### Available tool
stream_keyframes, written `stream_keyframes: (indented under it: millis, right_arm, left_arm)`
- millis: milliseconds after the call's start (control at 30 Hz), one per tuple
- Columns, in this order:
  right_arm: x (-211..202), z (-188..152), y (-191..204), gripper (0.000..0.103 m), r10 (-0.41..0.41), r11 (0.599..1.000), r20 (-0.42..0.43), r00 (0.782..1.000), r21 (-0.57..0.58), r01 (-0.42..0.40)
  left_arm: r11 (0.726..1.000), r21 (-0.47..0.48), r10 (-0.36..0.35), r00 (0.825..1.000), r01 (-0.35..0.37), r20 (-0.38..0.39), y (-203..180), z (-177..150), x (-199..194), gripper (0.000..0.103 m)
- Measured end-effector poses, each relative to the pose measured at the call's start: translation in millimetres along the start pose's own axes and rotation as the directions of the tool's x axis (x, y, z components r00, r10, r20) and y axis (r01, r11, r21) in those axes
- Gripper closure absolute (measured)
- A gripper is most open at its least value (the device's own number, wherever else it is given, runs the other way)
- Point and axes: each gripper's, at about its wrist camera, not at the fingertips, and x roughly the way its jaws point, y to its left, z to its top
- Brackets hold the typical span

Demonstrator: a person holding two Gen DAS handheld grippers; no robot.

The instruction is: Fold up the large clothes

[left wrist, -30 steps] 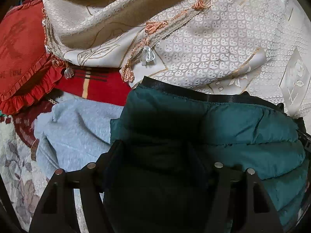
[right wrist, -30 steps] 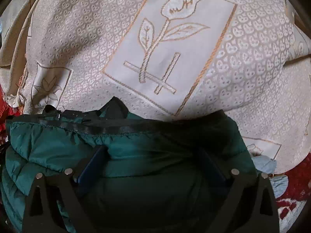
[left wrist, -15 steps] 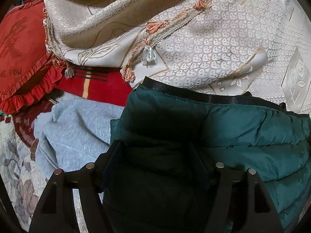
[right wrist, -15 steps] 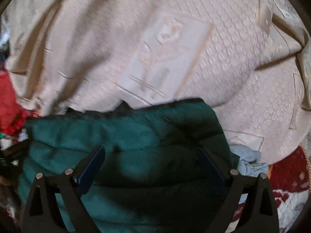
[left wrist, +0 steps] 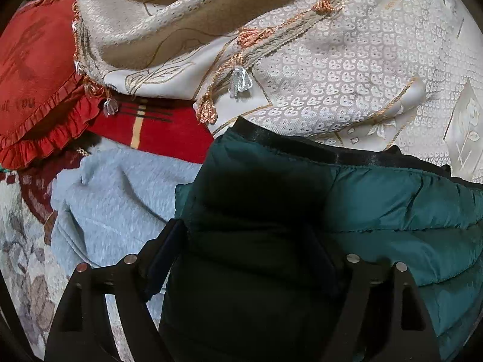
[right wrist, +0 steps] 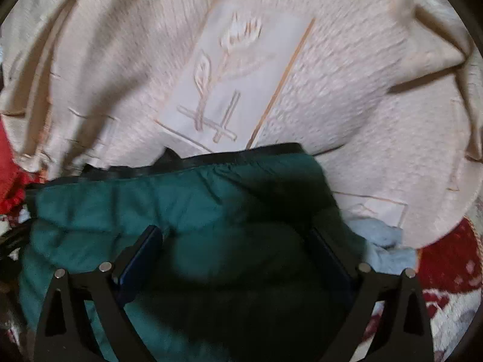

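A dark green quilted jacket (left wrist: 392, 205) with a black hem band lies bunched on the bedding. In the left wrist view its left end bulges up between the fingers of my left gripper (left wrist: 241, 256). Those jaws are opening, spread wide, and the pads no longer pinch the fabric. The right wrist view shows the jacket's (right wrist: 120, 205) other end. My right gripper (right wrist: 238, 256) stands open over it, fingers far apart, the padding lying between them. Both pairs of fingertips are partly sunk in dark folds.
A cream embroidered bedspread (left wrist: 332, 69) (right wrist: 362, 105) with tassels rises behind the jacket. A light blue garment (left wrist: 114, 199) (right wrist: 380, 235) lies beside and under it. A red ruffled cushion (left wrist: 33, 75), a red striped cloth (left wrist: 157, 129) and a patterned rug (right wrist: 446, 286) surround them.
My left jaws have spread wider around the jacket's end. The right gripper has drawn back and up, so more bedspread shows and the jacket's far corner sits further off.
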Motion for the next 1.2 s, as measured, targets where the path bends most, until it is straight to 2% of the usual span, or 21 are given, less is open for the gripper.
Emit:
stream_keyframes:
  millis: [100,200,333,467,733,967,1200]
  right_arm:
    - [-35.1,-13.3,-5.4,0.004,0.044,0.999,0.044,0.998,0.015,-0.045]
    - [-48.5,-24.5,-9.4,0.004,0.047,0.998,0.034,0.998,0.036,-0.048]
    - [-9.7,-37.8,-14.8,0.004,0.016,0.999,-0.108,0.994,0.047,-0.011]
    - [-10.5,-37.5,-9.9,0.004,0.01,0.999,-0.087,0.996,0.052,-0.005]
    - [-64.0,-46.4,-17.8,0.004,0.055,0.996,-0.03,0.998,0.078,-0.053]
    - [-72.1,-58.0,-15.1,0.004,0.075,0.993,-0.05,0.996,0.095,-0.07]
    - [-74.7,-69.7,1.3,0.004,0.088,0.994,-0.066,0.994,0.077,-0.083]
  left_arm:
    - [1.0,-0.016,-0.005,1.0,0.005,-0.002,2.1,-0.7,0.0,0.036]
    - [1.0,-0.02,-0.001,1.0,0.001,0.006,1.6,-1.2,-1.0,0.036]
    - [1.0,-0.016,0.018,1.0,-0.018,0.015,0.0,-3.2,-9.8,0.036]
    - [0.999,-0.04,0.018,1.0,-0.017,0.011,5.1,-5.6,-30.0,0.037]
    - [1.0,-0.009,-0.002,0.997,0.002,0.077,14.6,-18.0,-76.3,0.039]
    - [1.0,-0.025,-0.016,0.996,0.019,0.093,23.0,-26.8,-104.8,0.039]
    - [1.0,-0.011,-0.025,0.996,0.026,0.086,21.0,-39.9,-113.9,0.039]
